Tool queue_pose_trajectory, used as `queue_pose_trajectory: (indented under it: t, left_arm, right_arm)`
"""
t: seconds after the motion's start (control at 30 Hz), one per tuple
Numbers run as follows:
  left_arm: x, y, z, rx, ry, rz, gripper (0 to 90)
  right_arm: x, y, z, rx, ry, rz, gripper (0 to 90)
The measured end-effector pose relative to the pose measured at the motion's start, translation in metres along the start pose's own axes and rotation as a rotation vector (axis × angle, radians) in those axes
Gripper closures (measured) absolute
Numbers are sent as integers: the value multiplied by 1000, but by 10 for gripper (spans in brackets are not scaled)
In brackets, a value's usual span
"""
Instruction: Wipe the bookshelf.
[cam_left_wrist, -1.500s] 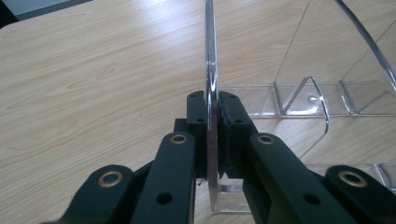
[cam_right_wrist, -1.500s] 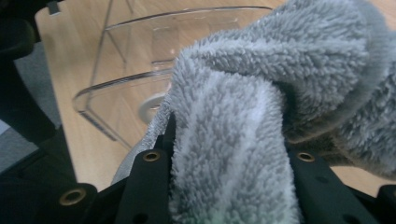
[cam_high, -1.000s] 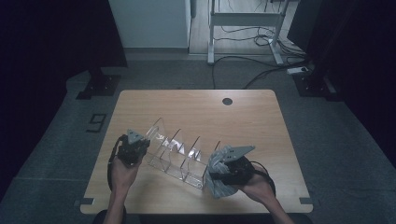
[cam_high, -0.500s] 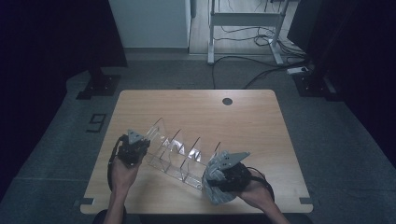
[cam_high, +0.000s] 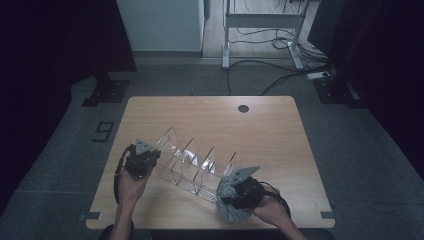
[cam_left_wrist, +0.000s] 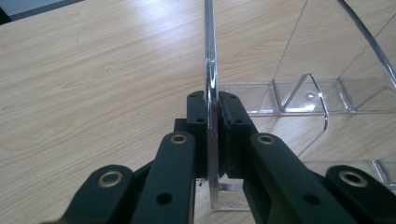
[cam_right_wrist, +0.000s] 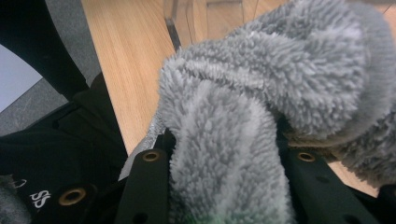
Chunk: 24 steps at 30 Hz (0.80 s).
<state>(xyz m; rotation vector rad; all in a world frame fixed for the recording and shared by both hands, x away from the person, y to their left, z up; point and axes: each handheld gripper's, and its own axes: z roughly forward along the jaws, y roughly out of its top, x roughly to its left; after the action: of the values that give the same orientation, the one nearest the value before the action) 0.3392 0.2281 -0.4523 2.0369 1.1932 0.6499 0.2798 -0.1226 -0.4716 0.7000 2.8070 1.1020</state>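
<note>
**Clear rack pinched at one end, grey cloth clamped at the other**

Left gripper (cam_left_wrist: 212, 135): jaws drawn together on the end wall of the clear acrylic rack (cam_left_wrist: 211, 70). The thin upright panel runs straight between the two pads, edge-on to the gripper's camera, with both pads pressed flat against its faces near the base. In the high view the left gripper (cam_high: 141, 159) sits at the rack's left end.

The rack (cam_high: 192, 162) lies on the wooden table (cam_high: 280, 130), set diagonally across the near half, its dividers standing upright.

Right gripper (cam_right_wrist: 226, 154): jaws clamped on a fluffy grey cloth (cam_right_wrist: 261, 88), a thick fold of which fills the gap between them and bulges out above and to the right. In the high view the right gripper (cam_high: 235, 192) holds the cloth (cam_high: 231, 209) at the rack's near right end, close to the table's front edge. Whether cloth touches acrylic cannot be told.
</note>
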Motion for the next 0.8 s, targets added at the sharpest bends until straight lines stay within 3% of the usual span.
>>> queue_pose_trajectory:
  t: [0.33, 0.8]
  left_arm:
    - [4, -2, -2, -3, -34, 46, 846]
    - [4, -2, -3, -2, -41, 74, 846]
  right_arm:
    - [-5, -3, 4, 6, 0, 16, 632]
    - [-33, -5, 5, -6, -65, 95, 633]
